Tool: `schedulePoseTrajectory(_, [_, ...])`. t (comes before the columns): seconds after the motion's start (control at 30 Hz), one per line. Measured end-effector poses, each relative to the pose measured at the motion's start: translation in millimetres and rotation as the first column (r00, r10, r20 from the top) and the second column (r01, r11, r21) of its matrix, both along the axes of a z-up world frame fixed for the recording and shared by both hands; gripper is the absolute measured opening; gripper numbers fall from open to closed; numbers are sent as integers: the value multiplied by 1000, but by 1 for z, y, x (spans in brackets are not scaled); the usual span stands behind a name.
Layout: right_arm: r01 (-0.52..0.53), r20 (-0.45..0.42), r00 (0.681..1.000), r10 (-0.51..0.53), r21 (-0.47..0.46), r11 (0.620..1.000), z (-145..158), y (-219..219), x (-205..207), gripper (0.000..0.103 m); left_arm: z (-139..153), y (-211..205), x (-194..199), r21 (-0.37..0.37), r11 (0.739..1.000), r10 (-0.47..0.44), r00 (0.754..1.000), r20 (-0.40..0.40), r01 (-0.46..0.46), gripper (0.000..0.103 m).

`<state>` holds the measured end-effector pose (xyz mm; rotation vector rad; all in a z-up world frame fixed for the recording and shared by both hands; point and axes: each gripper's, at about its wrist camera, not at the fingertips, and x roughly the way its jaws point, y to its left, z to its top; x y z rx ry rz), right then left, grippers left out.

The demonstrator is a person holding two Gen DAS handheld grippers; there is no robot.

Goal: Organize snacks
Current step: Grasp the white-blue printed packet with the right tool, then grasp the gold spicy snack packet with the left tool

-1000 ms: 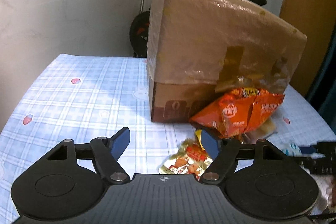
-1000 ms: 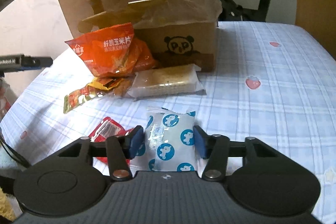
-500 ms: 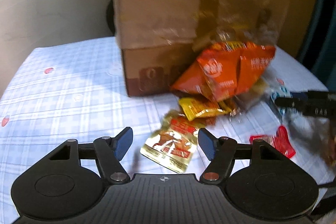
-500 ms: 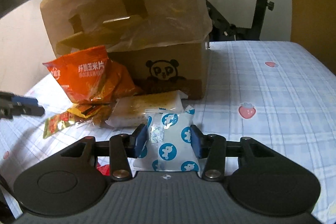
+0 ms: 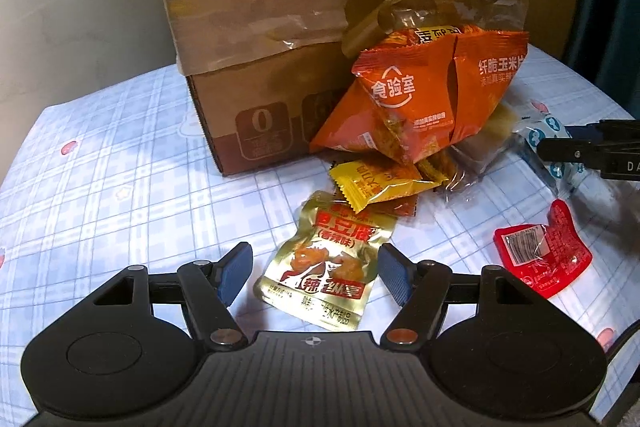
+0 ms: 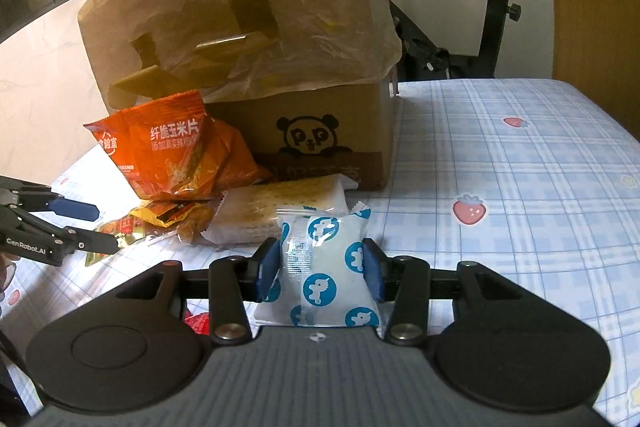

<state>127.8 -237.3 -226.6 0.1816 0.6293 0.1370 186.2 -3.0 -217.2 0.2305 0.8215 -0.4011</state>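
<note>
Two sets of tongs are seen at work: the right tongs point(image 6: 320, 267) are clamped on a white packet with blue dots point(image 6: 326, 275), raised off the checked bench point(image 6: 520, 227) before the cardboard box point(image 6: 320, 131). The left tongs point(image 5: 314, 273) are spread apart around a gold snack pouch point(image 5: 326, 267) lying flat below the orange chip bag point(image 5: 416, 103).

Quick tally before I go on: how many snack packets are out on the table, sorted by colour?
Orange chip bags: 2
Gold packet: 1
Yellow packet: 1
Red packet: 1
White packet with blue dots, shut in the right gripper: 1
Clear cracker pack: 1
Total: 7, not counting anything hidden under the orange bags.
</note>
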Motion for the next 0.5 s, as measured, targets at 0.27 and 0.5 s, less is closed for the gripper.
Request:
schedulePoseTrajectory(0.27, [1,-1,1000,-1,10,1000,0,0,1,47,-8,0,11,-24,1000,-3,1000,-3,3,81])
schedulePoseTrajectory(0.5, [1,-1,1000,-1,11,1000,0,0,1,47,-12,1,9,-48,999,21,1000,15,-20,79])
